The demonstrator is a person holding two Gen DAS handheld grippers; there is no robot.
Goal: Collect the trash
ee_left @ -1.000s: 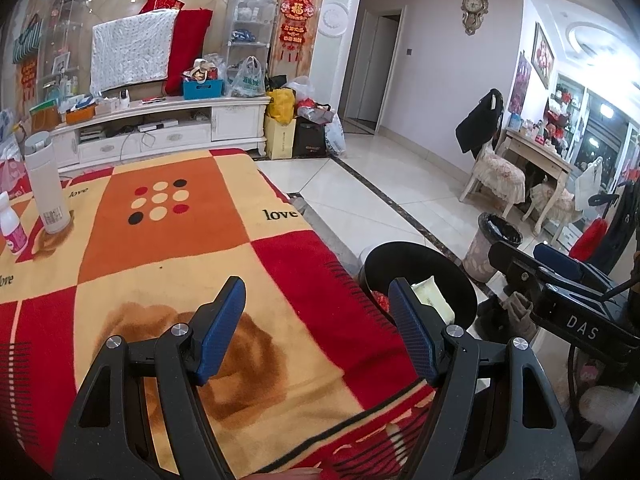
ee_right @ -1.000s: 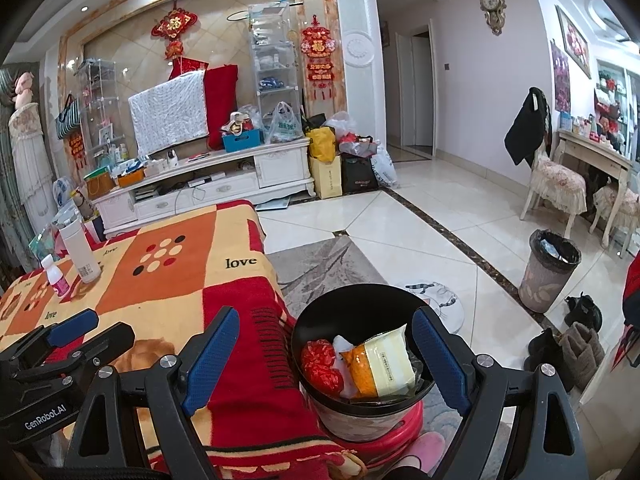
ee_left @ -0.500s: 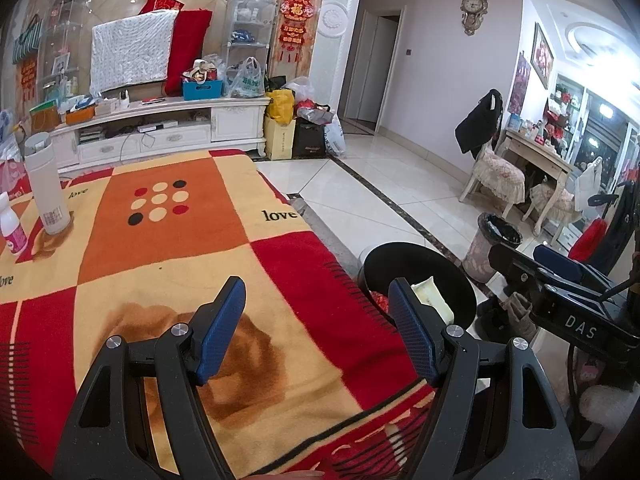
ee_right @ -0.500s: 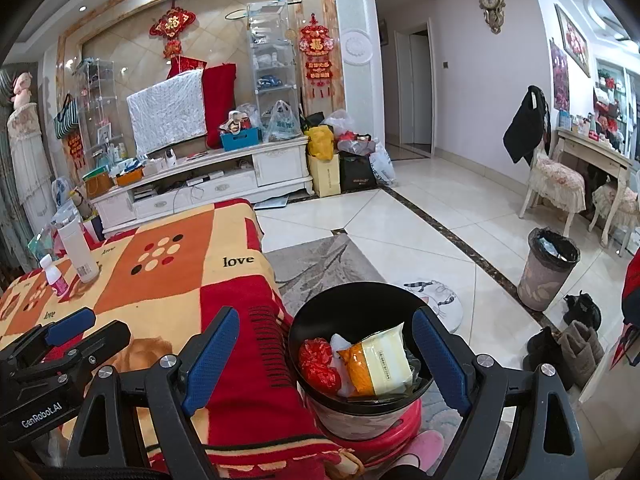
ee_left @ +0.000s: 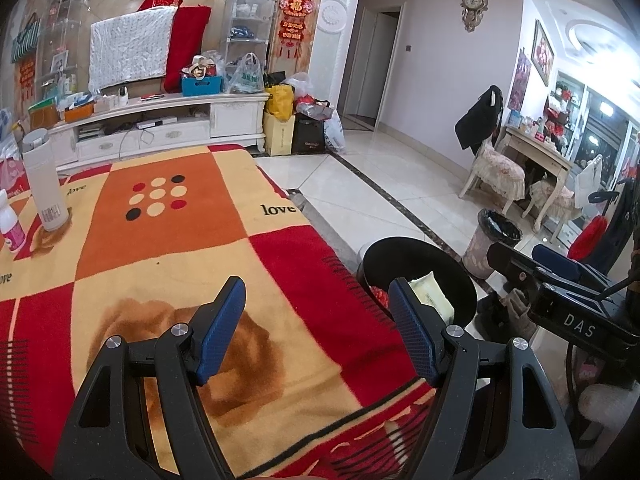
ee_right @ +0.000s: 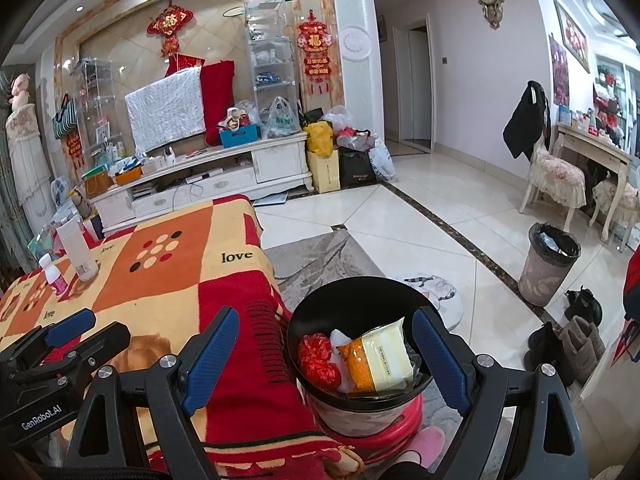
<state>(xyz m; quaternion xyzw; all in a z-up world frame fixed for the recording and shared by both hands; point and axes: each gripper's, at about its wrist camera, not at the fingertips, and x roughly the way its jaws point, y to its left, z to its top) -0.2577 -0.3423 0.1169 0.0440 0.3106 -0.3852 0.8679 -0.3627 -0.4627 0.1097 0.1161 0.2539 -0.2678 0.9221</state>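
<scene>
1. Living-room clutter fills the far side: a white TV cabinet [ee_right: 208, 176], red Chinese knot hangings on the marble wall, and a pale tiled floor [ee_right: 400, 224] running off to the right
2. Under both tools lies a table covered by a checkered blanket [ee_left: 168, 248] in red, orange and cream, with the word "love" printed near its right edge
3. Left gripper [ee_left: 316, 320] hovers above the blanket's near end, its blue-padded fingers [ee_left: 222, 330] spread wide with nothing between them
4. Right gripper [ee_right: 320, 356] is likewise spread wide and empty, its left finger over the blanket's fringe and its right finger over the bin
5. Directly ahead of the right gripper, between its fingers and below them, stands a black trash bin [ee_right: 316, 320] just beside the table's edge, resting on something red and round
6. Inside that bin sit a crumpled red wrapper [ee_right: 318, 364], a yellow and cream snack packet [ee_right: 380, 356] and a bit of white paper between them
7. From the left gripper's view the same bin [ee_left: 452, 264] lies ahead to the right, partly behind its right finger
8. Far ahead to the left of both tools, a tall white bottle [ee_left: 44, 180] and a small pink-labelled bottle [ee_left: 11, 226] stand close together on the blanket
9. Well off to the right on the floor stands a second, patterned waste bin [ee_right: 550, 268] lined with a black bag
</scene>
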